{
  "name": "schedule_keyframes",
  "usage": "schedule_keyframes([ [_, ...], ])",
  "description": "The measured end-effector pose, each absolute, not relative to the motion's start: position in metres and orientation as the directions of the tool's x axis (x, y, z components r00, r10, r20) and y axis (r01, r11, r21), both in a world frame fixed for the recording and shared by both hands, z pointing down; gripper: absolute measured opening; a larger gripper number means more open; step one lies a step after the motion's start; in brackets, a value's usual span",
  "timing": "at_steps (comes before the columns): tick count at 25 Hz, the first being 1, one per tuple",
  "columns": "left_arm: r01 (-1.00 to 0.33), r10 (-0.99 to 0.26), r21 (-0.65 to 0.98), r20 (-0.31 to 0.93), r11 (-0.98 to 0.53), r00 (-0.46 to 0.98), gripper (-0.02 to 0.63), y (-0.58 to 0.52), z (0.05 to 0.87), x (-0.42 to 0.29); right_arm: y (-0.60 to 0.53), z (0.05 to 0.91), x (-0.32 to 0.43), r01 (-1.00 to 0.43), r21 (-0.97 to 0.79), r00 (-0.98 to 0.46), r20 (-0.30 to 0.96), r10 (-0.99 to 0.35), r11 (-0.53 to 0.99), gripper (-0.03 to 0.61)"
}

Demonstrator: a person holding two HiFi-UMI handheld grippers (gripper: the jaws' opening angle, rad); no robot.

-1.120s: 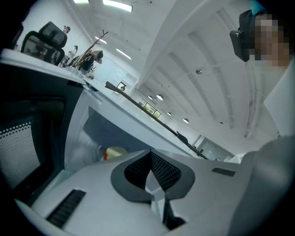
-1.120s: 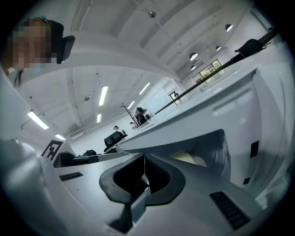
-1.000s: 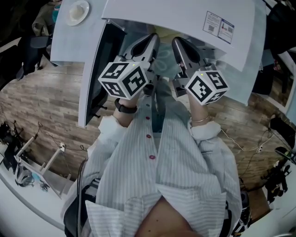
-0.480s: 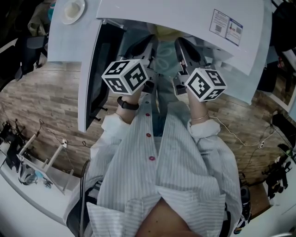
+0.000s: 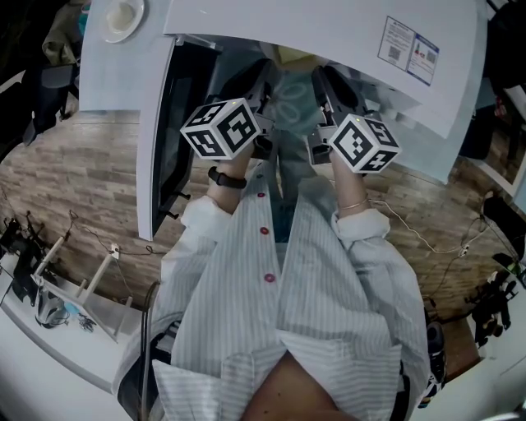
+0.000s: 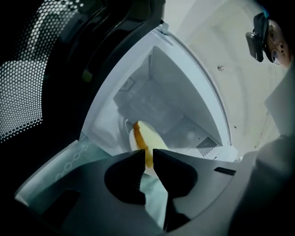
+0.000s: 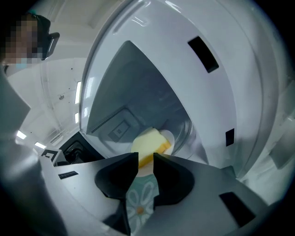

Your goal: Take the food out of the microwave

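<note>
A pale green patterned plate [image 5: 292,105] carries a yellow slice of food [image 7: 150,143] at the mouth of the open white microwave [image 5: 329,33]. My left gripper [image 6: 148,159] sits at the plate's left rim and my right gripper [image 7: 145,161] at its right rim. Both pairs of jaws have just been opening. A slim gap shows between each pair, with the plate's rim [image 7: 138,203] still lying between them. The food [image 6: 145,140] shows just past the left fingertips, in front of the microwave's cavity. In the head view both grippers [image 5: 256,80] [image 5: 330,82] flank the plate.
The microwave door [image 5: 160,140] hangs open at the left, close beside my left gripper. A white bowl [image 5: 123,16] rests on the surface at the back left. A printed sticker [image 5: 408,51] is on the microwave's top. Wooden floor lies below on both sides.
Both grippers have sunk together with the plate between them. Their marker cubes sit a little lower and farther into the microwave's mouth than before.
</note>
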State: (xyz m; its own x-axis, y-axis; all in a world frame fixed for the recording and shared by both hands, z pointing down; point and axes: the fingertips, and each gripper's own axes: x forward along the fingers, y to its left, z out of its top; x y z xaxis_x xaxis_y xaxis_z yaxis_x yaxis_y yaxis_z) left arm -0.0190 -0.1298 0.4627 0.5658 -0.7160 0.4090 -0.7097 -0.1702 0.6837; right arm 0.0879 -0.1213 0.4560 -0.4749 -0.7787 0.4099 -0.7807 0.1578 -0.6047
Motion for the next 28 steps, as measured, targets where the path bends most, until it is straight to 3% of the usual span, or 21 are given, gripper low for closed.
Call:
schedule_keyframes([
  [6,-0.714,-0.699,0.687,0.444,-0.135,0.56,0.123,-0.134,0.478,-0.021,-0.123,0.471,0.089,-0.783,-0.611,-0.464,0.446,-0.766,0.118,0.155],
  [10,-0.71,-0.687,0.694,0.459,-0.12,0.564,0.15,-0.138,0.487,-0.021,-0.126,0.481,0.09,-0.778,-0.623,-0.458,0.465,-0.757,0.088,0.173],
  [22,-0.664,-0.637,0.743,0.469,-0.091,0.612,0.15,-0.146,0.501,-0.011,-0.13,0.499,0.087,-0.761,-0.648,-0.459,0.503,-0.732,0.033,0.172],
  [28,-0.648,-0.628,0.756,0.461,-0.091,0.627,0.132,-0.145,0.5,-0.006,-0.13,0.496,0.087,-0.722,-0.691,-0.477,0.476,-0.739,0.02,0.124],
])
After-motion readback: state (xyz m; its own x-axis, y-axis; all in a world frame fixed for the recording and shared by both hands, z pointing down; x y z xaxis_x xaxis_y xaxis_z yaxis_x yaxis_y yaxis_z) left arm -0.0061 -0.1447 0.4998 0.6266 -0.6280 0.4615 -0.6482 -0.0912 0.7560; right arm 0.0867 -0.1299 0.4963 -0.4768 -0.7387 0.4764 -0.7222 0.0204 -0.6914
